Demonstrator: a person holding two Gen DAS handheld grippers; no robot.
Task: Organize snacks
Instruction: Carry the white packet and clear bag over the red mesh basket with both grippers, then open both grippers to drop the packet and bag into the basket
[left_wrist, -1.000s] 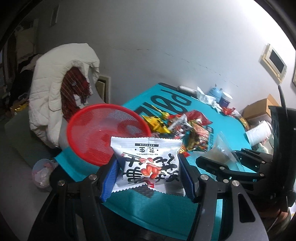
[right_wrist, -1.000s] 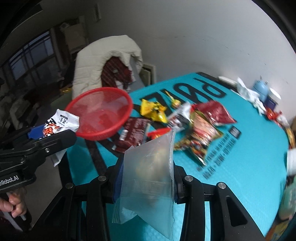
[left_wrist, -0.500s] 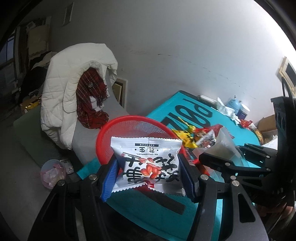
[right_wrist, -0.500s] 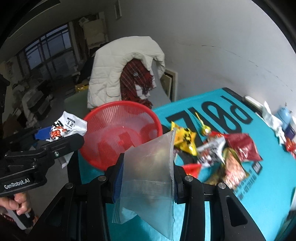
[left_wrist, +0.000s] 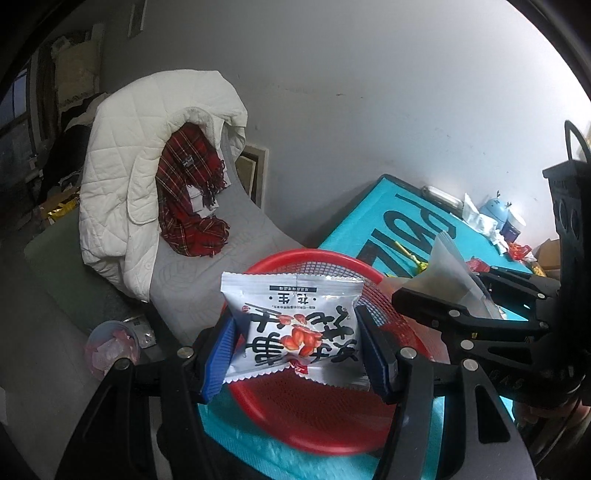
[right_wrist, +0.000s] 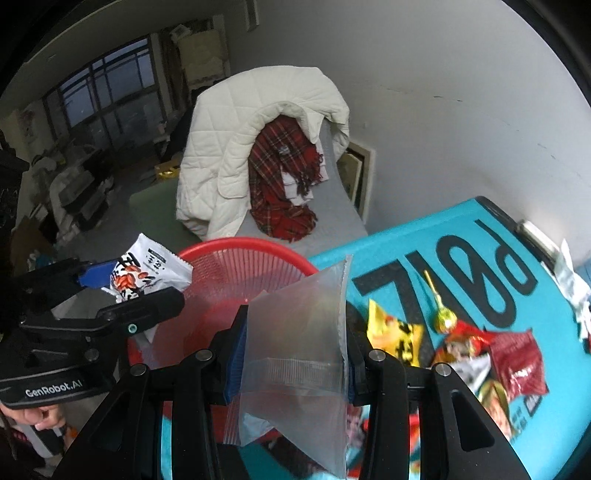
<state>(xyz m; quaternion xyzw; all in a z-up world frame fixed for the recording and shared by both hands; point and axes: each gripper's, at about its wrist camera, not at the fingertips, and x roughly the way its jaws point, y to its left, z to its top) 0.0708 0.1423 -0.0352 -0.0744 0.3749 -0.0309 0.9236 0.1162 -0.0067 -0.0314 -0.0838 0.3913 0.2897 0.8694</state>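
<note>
Both claws are clamped on snacks: the left gripper (left_wrist: 295, 354) pinches a white peanut packet (left_wrist: 293, 325) between its blue pads, held above the red mesh basket (left_wrist: 321, 402), while the right gripper (right_wrist: 293, 363) squeezes a clear zip bag (right_wrist: 299, 354) beside that basket's rim. Only red mesh shows inside the basket. Loose snack packets (right_wrist: 472, 354) lie on the teal table (right_wrist: 535, 328).

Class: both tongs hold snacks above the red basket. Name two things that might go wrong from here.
1. The red basket juts past the table edge; a dropped peanut packet might tip it.
2. The right tongs pinch the clear zip bag only by its edges, so it may slip early.
</note>
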